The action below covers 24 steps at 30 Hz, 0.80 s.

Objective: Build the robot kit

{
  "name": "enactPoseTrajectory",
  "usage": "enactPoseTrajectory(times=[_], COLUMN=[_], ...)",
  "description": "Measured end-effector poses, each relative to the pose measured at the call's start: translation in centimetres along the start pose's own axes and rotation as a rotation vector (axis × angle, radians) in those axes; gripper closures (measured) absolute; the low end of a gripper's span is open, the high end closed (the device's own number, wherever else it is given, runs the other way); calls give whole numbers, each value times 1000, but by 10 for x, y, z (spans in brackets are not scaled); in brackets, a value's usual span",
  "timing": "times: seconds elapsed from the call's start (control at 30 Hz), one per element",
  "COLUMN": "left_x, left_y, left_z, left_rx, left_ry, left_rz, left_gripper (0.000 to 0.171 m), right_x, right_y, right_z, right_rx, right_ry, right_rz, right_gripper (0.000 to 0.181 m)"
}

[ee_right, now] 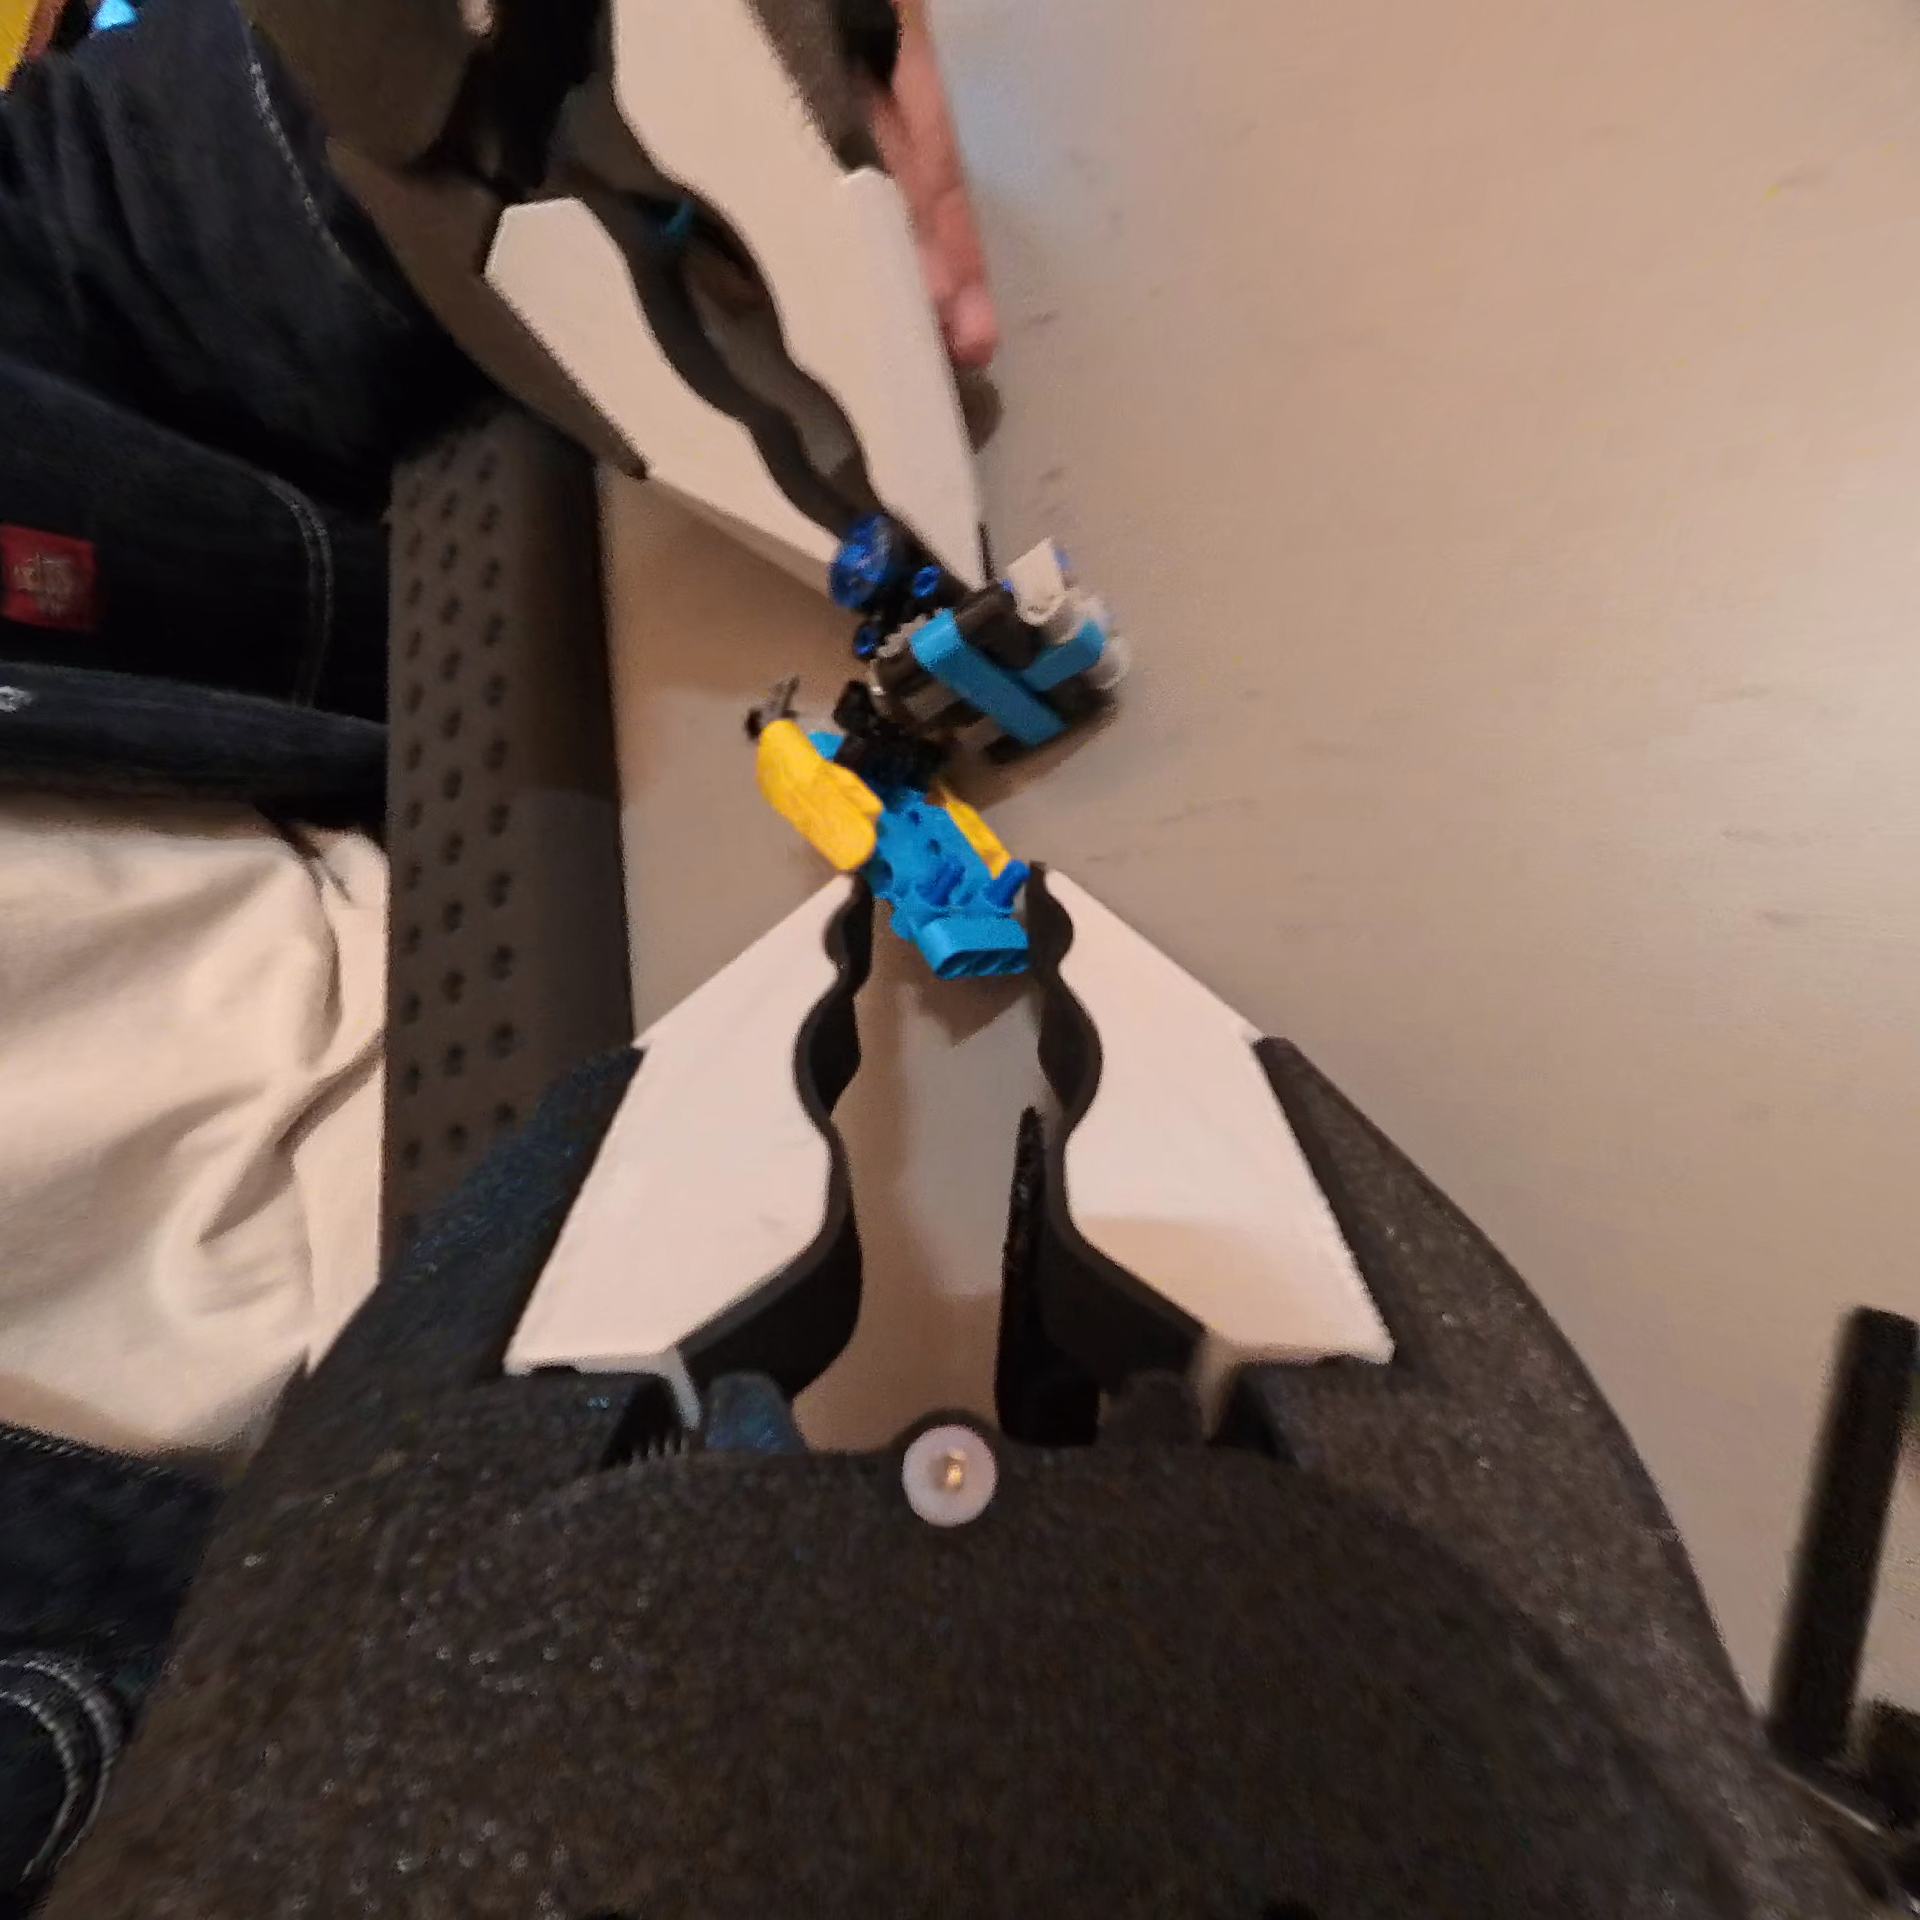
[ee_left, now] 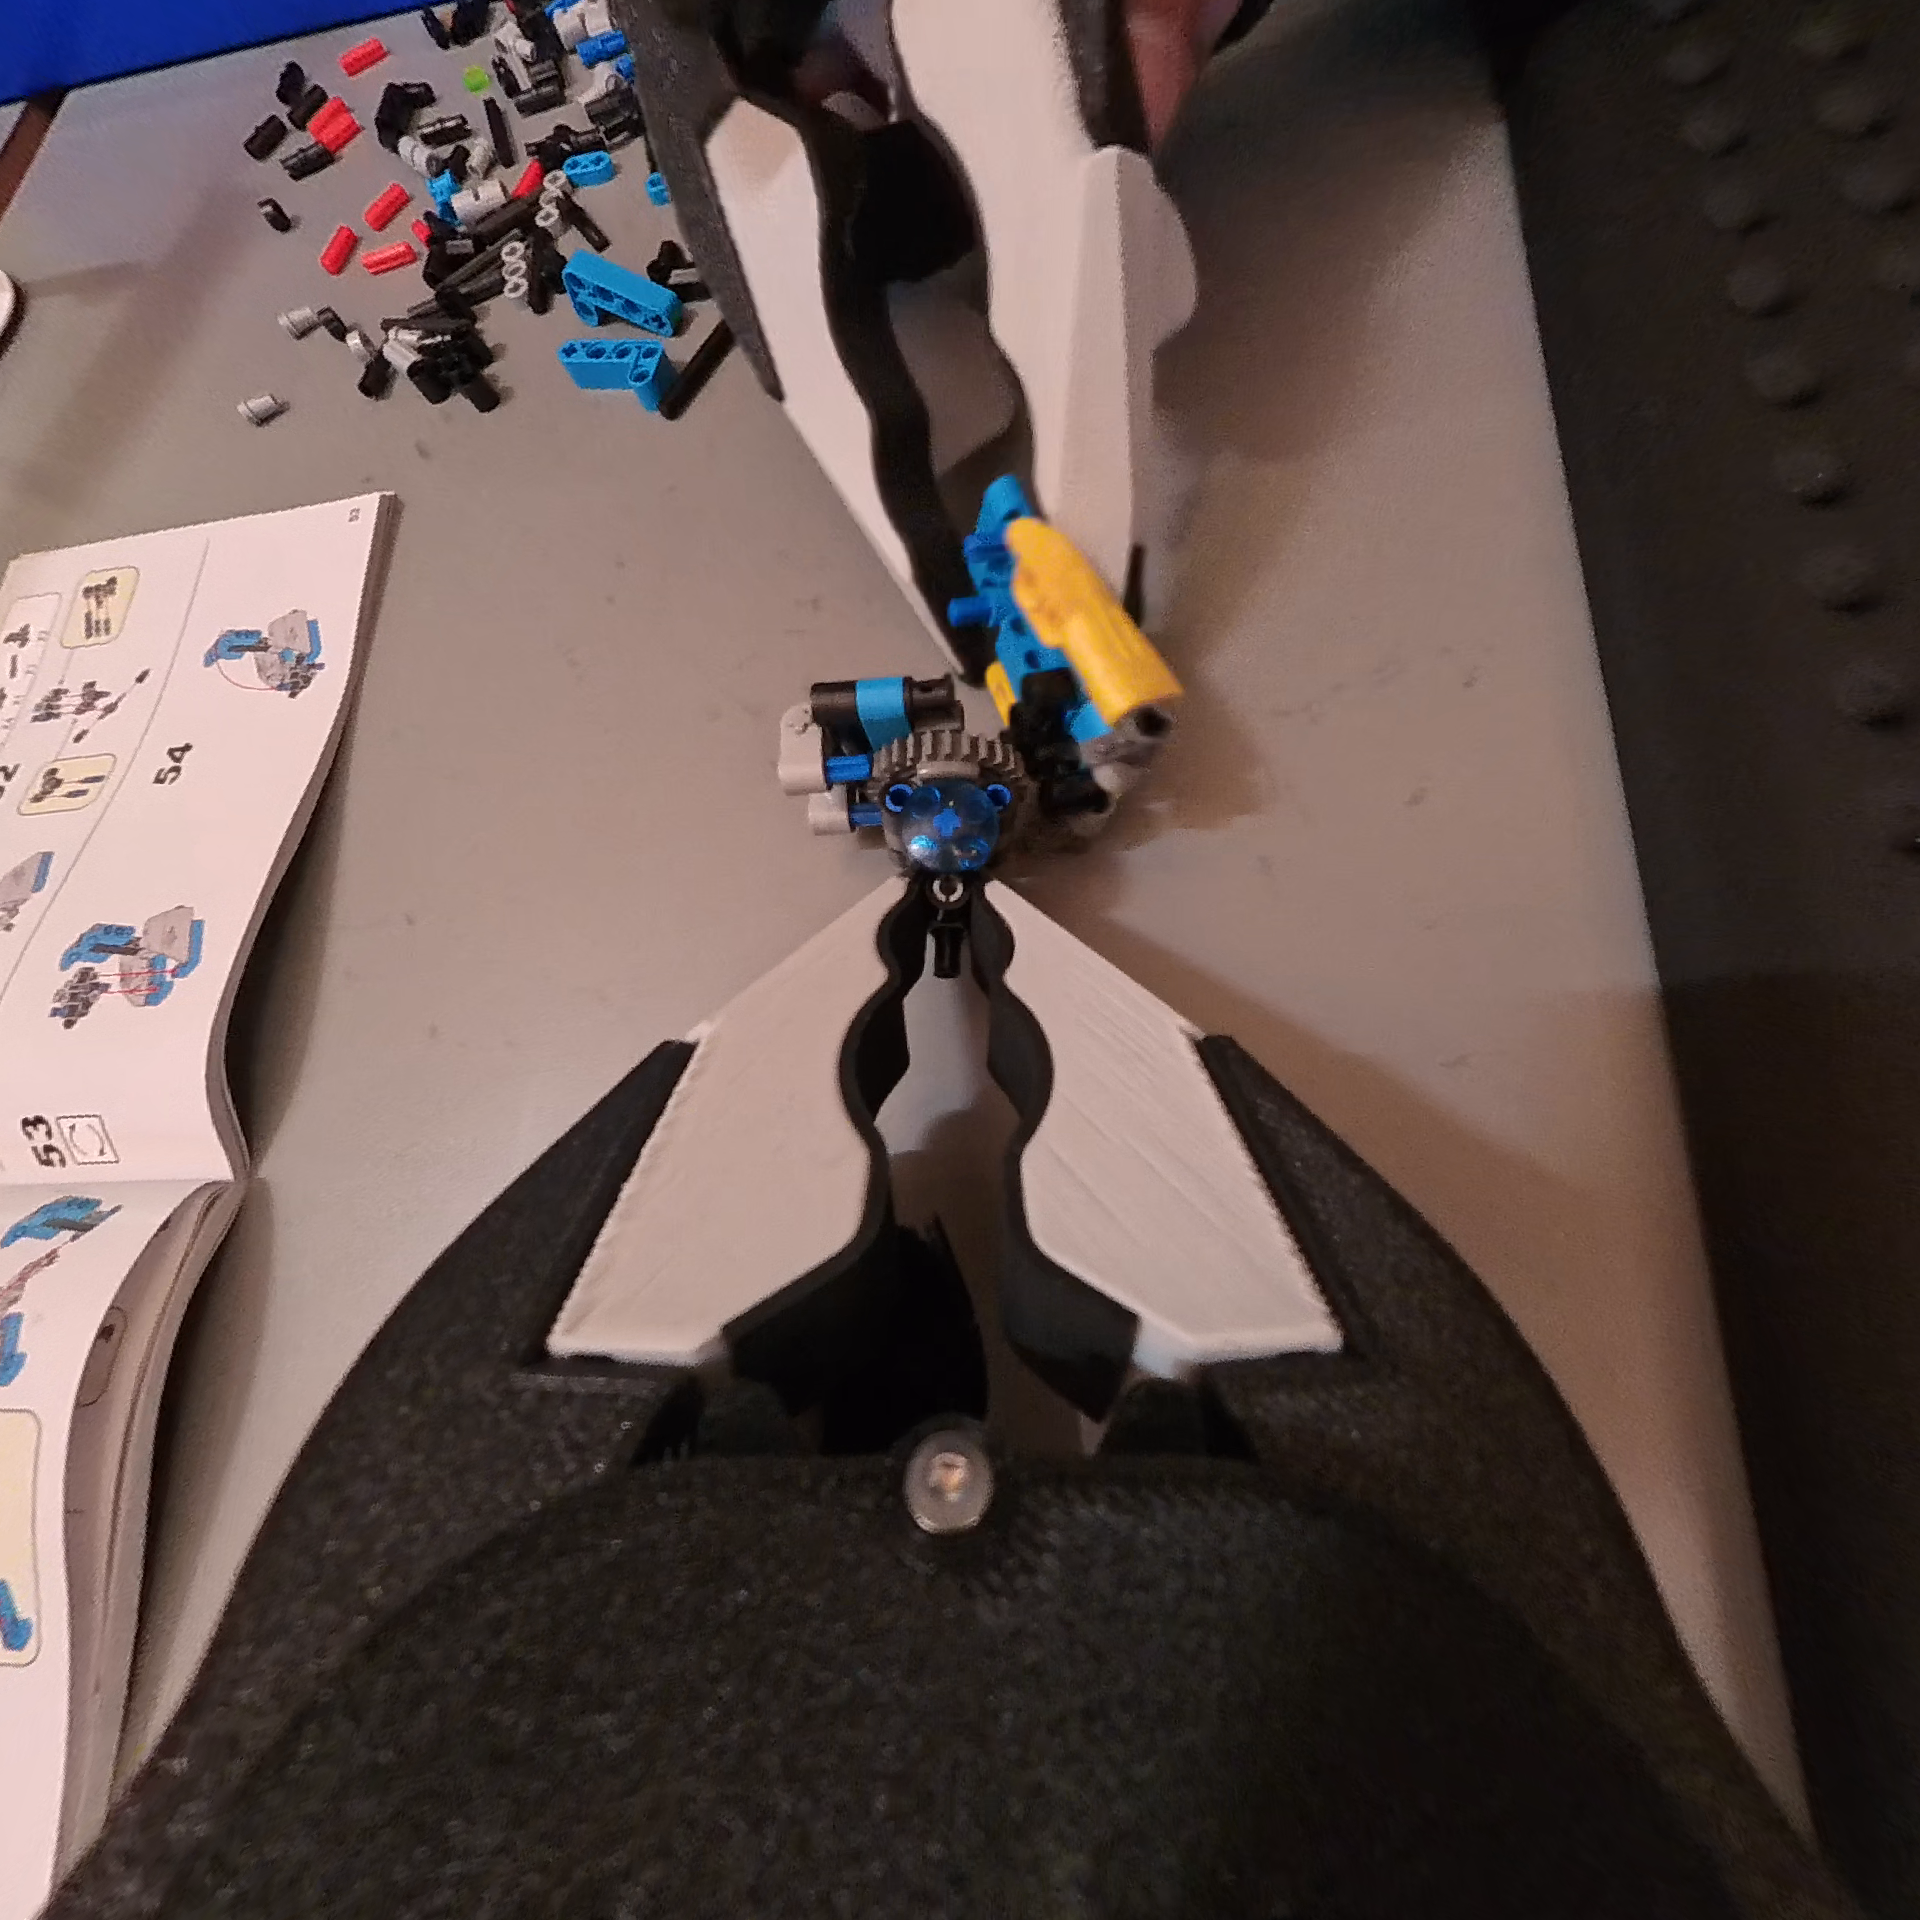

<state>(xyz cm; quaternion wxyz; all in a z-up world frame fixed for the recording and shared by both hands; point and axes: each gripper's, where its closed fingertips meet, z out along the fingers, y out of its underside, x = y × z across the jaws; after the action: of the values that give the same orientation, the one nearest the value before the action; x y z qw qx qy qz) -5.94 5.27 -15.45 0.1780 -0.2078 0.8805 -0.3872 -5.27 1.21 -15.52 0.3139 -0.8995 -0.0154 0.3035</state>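
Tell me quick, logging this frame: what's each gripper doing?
Left gripper: shut on a black pin of the brick model.
Right gripper: shut on the model's blue-and-yellow end.

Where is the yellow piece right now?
On the model's right end in the left wrist view, the yellow piece sits beside the right hand-held gripper.

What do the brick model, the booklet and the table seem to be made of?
Model: glossy moulded plastic, with crisp studs and shiny highlights.
Booklet: printed paper, its pages curling.
Table: smooth matt grey, probably laminate; scuffed.
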Motion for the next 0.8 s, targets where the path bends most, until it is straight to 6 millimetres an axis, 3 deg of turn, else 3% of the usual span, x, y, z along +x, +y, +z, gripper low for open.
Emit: enactPoseTrajectory(times=[0.1, 0.23, 0.3, 0.4, 0.47, 0.6, 0.8], left_x=[0, -2, -2, -2, -2, -4, -8], left_y=[0, 0, 0, 0, 0, 1, 3], left_z=[0, 1, 1, 1, 1, 0, -1], left_rx=[-1, -4, -4, -5, -4, -9, -11], left_ry=[-4, -17, -17, -21, -20, -25, -32], left_rz=[2, 5, 4, 10, 7, -7, -44], left_gripper=[164, 164, 164, 164, 164, 164, 164], right_x=[3, 7, 9, -10, -9, -3, 2], right_y=[-2, -2, -11, -25, -20, -16, -13], right_z=[-1, -3, -7, -5, 3, 15, 13], right_rx=[43, 57, 92, 131, 63, -11, -26], right_ry=[-5, 100, 187, 191, 223, 245, 318], right_rz=[-4, -136, -245, -459, -554, -564, -489], right_gripper=[152, 148, 145, 140, 141, 151, 165])
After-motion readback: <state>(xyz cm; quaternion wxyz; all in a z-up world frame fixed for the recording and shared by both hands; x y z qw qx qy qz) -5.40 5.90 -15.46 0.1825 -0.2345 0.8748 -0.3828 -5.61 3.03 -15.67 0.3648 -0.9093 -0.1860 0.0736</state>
